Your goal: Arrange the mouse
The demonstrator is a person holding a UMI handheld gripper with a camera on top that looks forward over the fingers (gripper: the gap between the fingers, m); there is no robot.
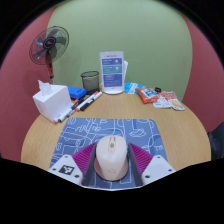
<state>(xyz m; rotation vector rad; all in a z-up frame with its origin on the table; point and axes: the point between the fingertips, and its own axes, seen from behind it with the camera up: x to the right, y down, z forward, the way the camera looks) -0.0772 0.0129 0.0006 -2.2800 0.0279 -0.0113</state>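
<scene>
A beige computer mouse (111, 158) sits between my two fingers, over the near edge of a grey-blue patterned mouse pad (100, 128) on the round wooden table (175, 125). My gripper (111, 152) is closed on the mouse's sides, with the pink pads (84, 158) pressing against both flanks. I cannot tell whether the mouse rests on the pad or is lifted just above it.
Beyond the pad stand a white tissue box (50, 100), a small black fan (48, 45), a black mesh cup (90, 80) and a blue-and-white box (112, 73). Markers (85, 102) lie near the tissue box. Snack packets (160, 98) lie at the far right.
</scene>
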